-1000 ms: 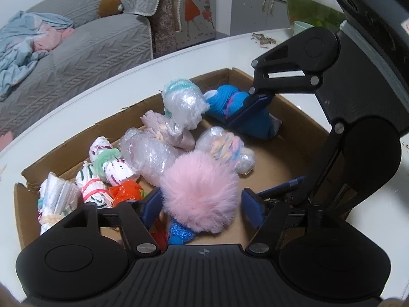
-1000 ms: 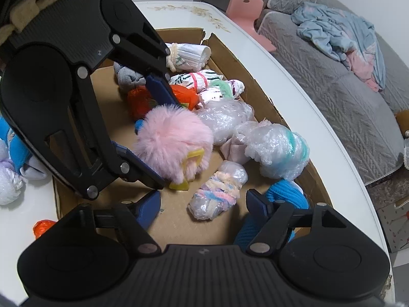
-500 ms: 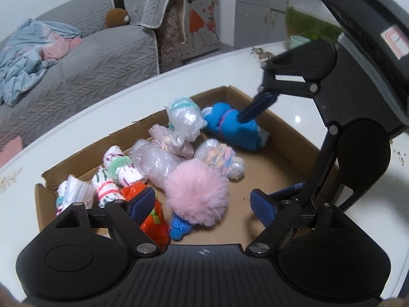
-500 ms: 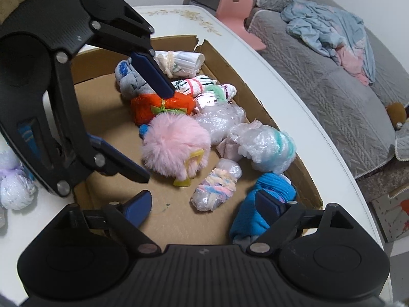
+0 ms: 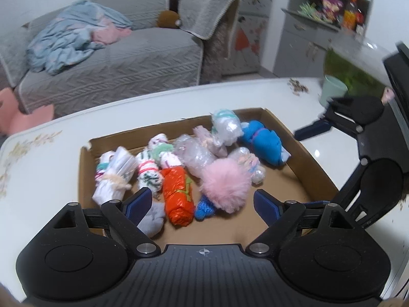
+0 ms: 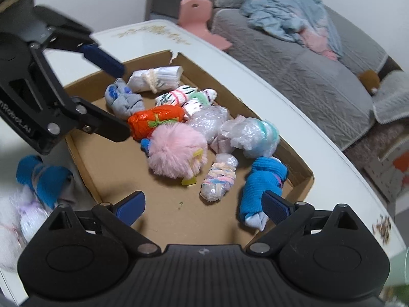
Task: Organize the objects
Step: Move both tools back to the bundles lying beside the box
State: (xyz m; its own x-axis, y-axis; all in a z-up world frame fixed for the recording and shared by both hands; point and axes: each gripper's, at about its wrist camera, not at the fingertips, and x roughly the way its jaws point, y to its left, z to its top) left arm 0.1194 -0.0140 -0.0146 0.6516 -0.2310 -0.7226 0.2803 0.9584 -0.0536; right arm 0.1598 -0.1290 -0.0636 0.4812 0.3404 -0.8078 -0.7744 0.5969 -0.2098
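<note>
Shallow brown cardboard tray (image 5: pixel 317 168): fluffy pink pompom (image 5: pixel 226 185) centre, blue rolled sock (image 5: pixel 265 144) at two o'clock. Left gripper (image 5: pixel 202 202), right gripper (image 6: pixel 204 204): jaws opening, empty.

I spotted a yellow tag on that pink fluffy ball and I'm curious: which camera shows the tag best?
The right wrist view: the yellow tag shows against the pink pompom, facing the camera. In the left wrist view the pompom hides the tag completely.
</note>
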